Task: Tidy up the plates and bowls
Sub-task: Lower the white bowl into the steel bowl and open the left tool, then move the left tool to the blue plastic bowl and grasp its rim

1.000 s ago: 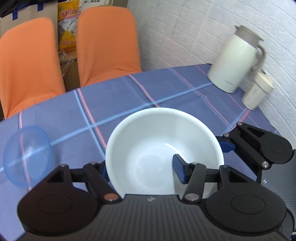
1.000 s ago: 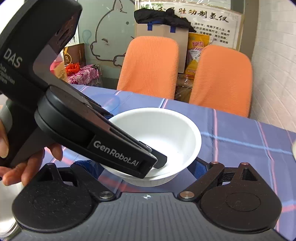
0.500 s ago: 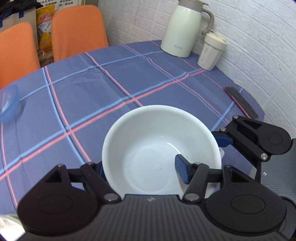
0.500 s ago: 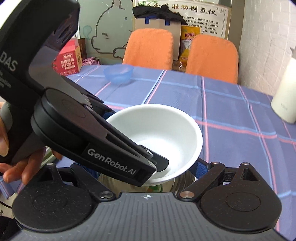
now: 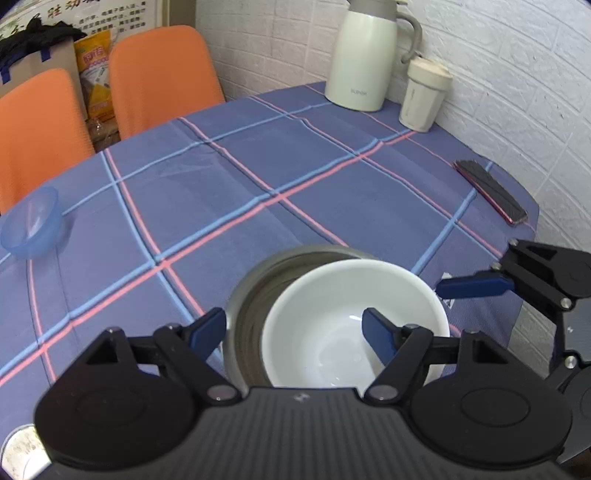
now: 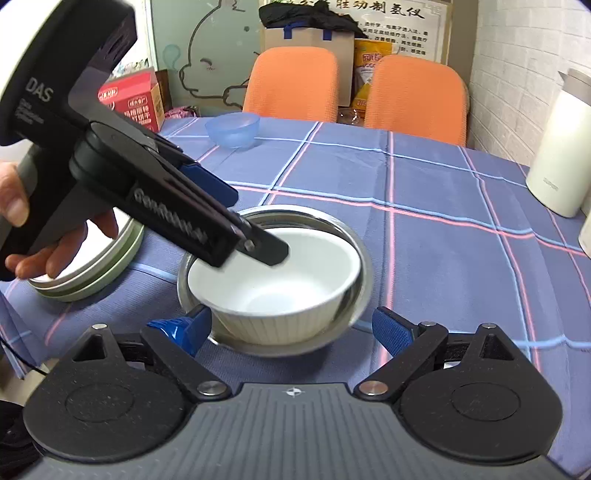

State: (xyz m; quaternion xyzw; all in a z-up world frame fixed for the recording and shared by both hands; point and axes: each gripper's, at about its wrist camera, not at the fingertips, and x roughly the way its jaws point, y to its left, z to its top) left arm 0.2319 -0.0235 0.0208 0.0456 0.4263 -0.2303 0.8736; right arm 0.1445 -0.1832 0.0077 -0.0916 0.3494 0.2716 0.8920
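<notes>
Nesting complete: round white ceramic bowl sits tilted inside shiny round steel bowl on plaid blue surface, left tongs released and straddling its near-left rim, right tongs released alongside, translucent blue plastic bowl well apart beyond.

This looks like an office break room or small meeting room. A bench under a blue checked cloth stands against a white brick wall, with two orange chairs, a cream flask, stacked cardboard boxes and a printed notice on the wall.
</notes>
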